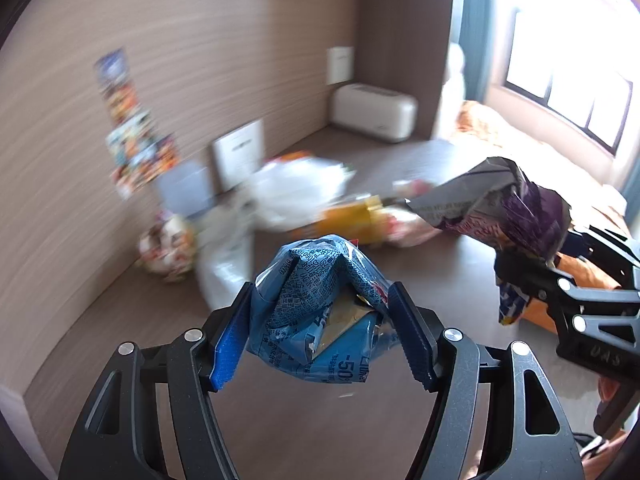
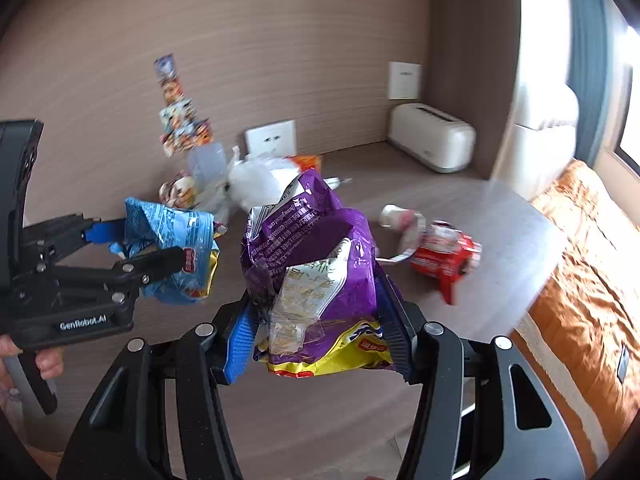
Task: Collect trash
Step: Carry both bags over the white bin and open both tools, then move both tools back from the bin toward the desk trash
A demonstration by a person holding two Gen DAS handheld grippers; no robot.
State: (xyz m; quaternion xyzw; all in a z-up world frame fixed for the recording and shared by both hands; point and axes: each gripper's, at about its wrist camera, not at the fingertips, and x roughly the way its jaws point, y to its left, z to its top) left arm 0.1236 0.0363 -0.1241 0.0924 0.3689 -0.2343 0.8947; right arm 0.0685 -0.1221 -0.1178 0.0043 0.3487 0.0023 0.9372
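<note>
Two wrappers were up off the desk [image 2: 480, 216]: left gripper [image 1: 320, 320] pinched the crumpled blue wrapper [image 1: 320, 300], right gripper [image 2: 320, 320] squeezed the purple chip bag [image 2: 308, 248]. Both looked feather-light, crinkly and slippery, so grabbing a bunched fold seemed safest.

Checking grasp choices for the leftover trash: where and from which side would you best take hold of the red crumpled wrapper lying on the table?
Probably the raised, bunched middle of the red wrapper, from above, fingers closing across its narrow width. It lies flat on the table, apart from other litter, so a side approach offers little. Both grippers are full, though: blue wrapper, purple bag.
</note>
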